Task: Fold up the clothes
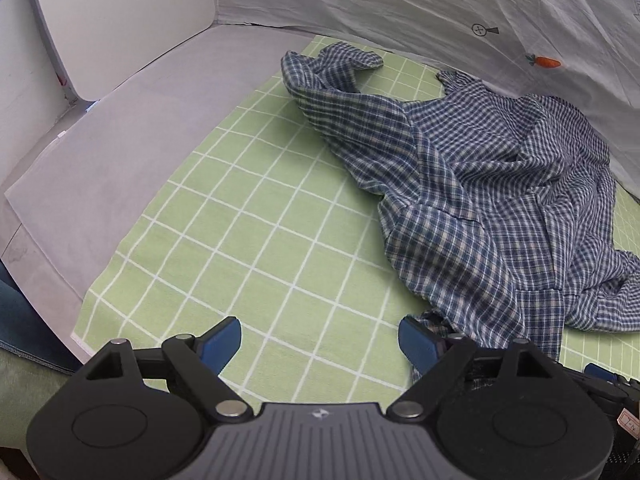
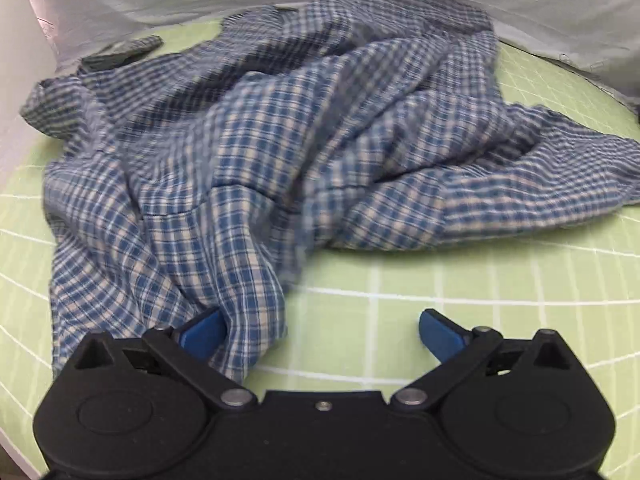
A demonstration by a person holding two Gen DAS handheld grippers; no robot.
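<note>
Fabric of the checked shirt (image 1: 480,200) judged light, soft and limp; it lies crumpled on the green gridded cloth (image 1: 240,240) covering the table, toward its far side near the grey backdrop sheet (image 1: 400,0). Best hold: a hem edge or sleeve end (thin layers, easily pinched). Left tongs (image 1: 320,344) angled steeply down over bare cloth, spread wide, nothing between. Right tongs (image 2: 322,336) likewise spread and angled down, a shirt fold draped against the left pad, not pinched.
</note>
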